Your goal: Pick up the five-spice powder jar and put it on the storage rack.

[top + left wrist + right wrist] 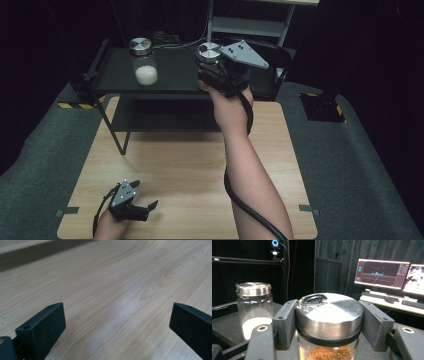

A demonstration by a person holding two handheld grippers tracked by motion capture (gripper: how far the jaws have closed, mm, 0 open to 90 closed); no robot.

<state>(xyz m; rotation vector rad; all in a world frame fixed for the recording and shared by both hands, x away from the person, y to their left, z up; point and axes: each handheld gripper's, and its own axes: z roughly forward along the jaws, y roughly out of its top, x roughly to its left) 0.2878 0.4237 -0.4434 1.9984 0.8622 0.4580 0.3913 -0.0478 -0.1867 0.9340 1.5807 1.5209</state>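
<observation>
Each hand-held gripper is black, and the right hand-held gripper and the left hand-held gripper both carry a grey three-cornered plate with small dark screws on top. The jaws are flat black blocks with small screw holes, and brass-coloured rings sit behind them. A thick black cable trails from each gripper, and the forearms are bare, without sleeves.

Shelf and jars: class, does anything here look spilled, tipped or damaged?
Nothing stands out. The white-powder jar stands upright on the shelf, lid on. The right gripper holds the brown-powder jar upright, lid on. No spill shows.
</observation>
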